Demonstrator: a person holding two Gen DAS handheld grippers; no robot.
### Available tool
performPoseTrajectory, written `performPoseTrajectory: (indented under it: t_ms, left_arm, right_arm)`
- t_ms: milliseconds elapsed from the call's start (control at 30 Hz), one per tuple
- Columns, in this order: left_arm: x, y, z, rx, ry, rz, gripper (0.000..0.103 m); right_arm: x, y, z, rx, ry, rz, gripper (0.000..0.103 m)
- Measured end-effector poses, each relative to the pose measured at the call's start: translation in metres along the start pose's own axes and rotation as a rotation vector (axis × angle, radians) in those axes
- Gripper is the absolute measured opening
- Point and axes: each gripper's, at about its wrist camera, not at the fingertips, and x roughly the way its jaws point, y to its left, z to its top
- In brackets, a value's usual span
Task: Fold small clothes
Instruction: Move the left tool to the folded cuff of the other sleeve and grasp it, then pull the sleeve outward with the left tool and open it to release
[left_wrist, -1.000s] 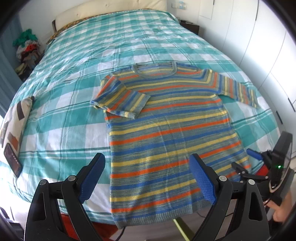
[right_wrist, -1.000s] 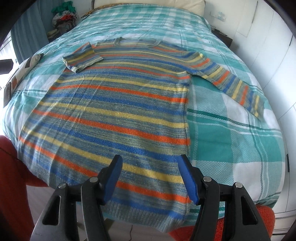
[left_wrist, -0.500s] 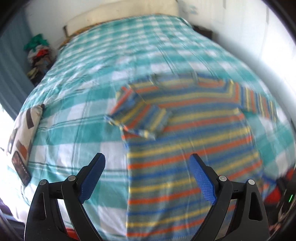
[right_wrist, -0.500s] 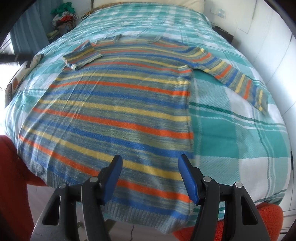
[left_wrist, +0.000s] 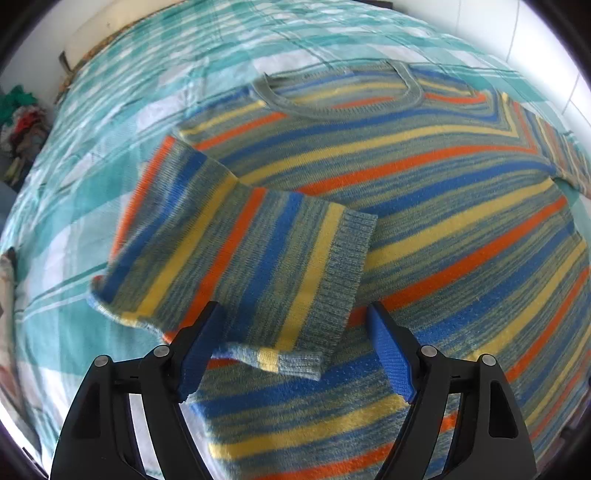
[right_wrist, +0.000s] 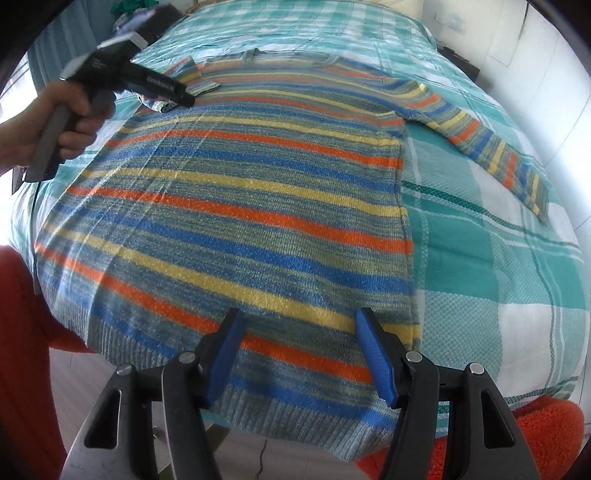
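A knit sweater (left_wrist: 424, 184) striped blue, yellow and orange lies flat on the checked bed cover (left_wrist: 74, 184), neckline at the far end. Its left sleeve (left_wrist: 240, 251) is folded in across the chest. My left gripper (left_wrist: 293, 314) hangs low over that sleeve's near edge; its jaws are closing, the knit lies between them, and the pads do not press it. In the right wrist view a hand (right_wrist: 74, 118) holds the left gripper (right_wrist: 177, 98) by the folded sleeve (right_wrist: 192, 74). My right gripper (right_wrist: 300, 321) stands open above the sweater's (right_wrist: 240, 192) hem. The other sleeve (right_wrist: 491, 147) stretches out right.
The bed's near edge drops to the floor (right_wrist: 92, 369) just below the hem. Orange-red fabric (right_wrist: 535, 435) shows at the lower right and a red garment (right_wrist: 22, 350) at the left. A heap of clothes (left_wrist: 18, 122) lies beyond the bed; white cupboards (right_wrist: 546, 74) stand right.
My left gripper has moved forward and down from the sweater's hem to the folded sleeve, its jaws narrowing a little, and has entered the right wrist view. The right gripper has kept still.
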Motion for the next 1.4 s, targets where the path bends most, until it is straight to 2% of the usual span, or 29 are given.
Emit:
performPoseTrajectory:
  t_ms: [33, 67, 100, 133, 167, 233, 300, 367, 433, 533, 667, 767, 933, 1133, 1233, 1333, 1400]
  left_arm:
    - [0.000, -0.001, -0.001, 0.007, -0.006, -0.010, 0.079]
    - [0.000, -0.002, -0.001, 0.012, -0.006, -0.021, 0.066]
    - [-0.002, -0.003, -0.001, 0.018, -0.004, -0.029, 0.031]
    - [-0.006, -0.004, 0.000, 0.024, 0.004, -0.019, 0.010]
    - [-0.011, -0.001, 0.002, 0.017, 0.007, -0.007, 0.005]
    - [-0.030, 0.019, 0.005, -0.073, -0.041, -0.043, 0.004]
    - [-0.055, 0.061, 0.004, -0.252, -0.110, -0.058, 0.004]
    - [-0.078, 0.119, -0.005, -0.474, -0.157, -0.044, 0.004]
    - [-0.092, 0.178, -0.020, -0.668, -0.172, 0.028, 0.004]
    - [-0.090, 0.236, -0.045, -0.805, -0.127, 0.143, 0.004]
    - [-0.071, 0.264, -0.071, -0.868, -0.054, 0.190, 0.003]
    - [-0.056, 0.259, -0.076, -0.854, -0.036, 0.205, 0.003]
    - [-0.047, 0.258, -0.095, -0.888, -0.006, 0.204, 0.003]
    - [-0.033, 0.261, -0.099, -0.860, 0.025, 0.227, 0.003]
    - [-0.026, 0.263, -0.103, -0.879, 0.042, 0.215, 0.004]
    - [-0.029, 0.276, -0.112, -0.947, 0.046, 0.214, 0.013]
    - [-0.037, 0.288, -0.124, -1.004, 0.046, 0.232, 0.024]
  right_arm:
    - [0.000, 0.000, 0.000, 0.002, 0.002, 0.001, 0.063]
    - [0.001, -0.001, 0.000, 0.006, 0.004, 0.002, 0.063]
    - [0.001, -0.001, 0.000, 0.008, 0.006, 0.002, 0.063]
    - [0.001, -0.001, 0.000, 0.010, 0.007, 0.002, 0.063]
    - [0.002, -0.001, 0.001, 0.011, 0.009, 0.002, 0.064]
    - [0.002, -0.002, 0.001, 0.011, 0.009, 0.000, 0.064]
    - [0.002, -0.002, 0.000, 0.007, 0.007, -0.005, 0.064]
    - [0.001, -0.001, -0.002, -0.003, 0.005, -0.012, 0.064]
    - [0.001, 0.000, -0.004, -0.009, 0.004, -0.016, 0.064]
    - [0.002, 0.001, -0.004, -0.011, 0.005, -0.019, 0.064]
    - [0.002, 0.003, -0.005, -0.015, 0.005, -0.030, 0.064]
    - [0.003, 0.005, -0.005, -0.020, 0.008, -0.040, 0.065]
    - [0.003, 0.007, -0.005, -0.026, 0.011, -0.050, 0.065]
    - [0.005, 0.007, -0.005, -0.026, 0.013, -0.048, 0.066]
    - [0.006, 0.006, -0.005, -0.022, 0.013, -0.047, 0.066]
    - [0.006, 0.006, -0.005, -0.022, 0.013, -0.047, 0.067]
    - [0.006, 0.006, -0.006, -0.024, 0.011, -0.046, 0.068]
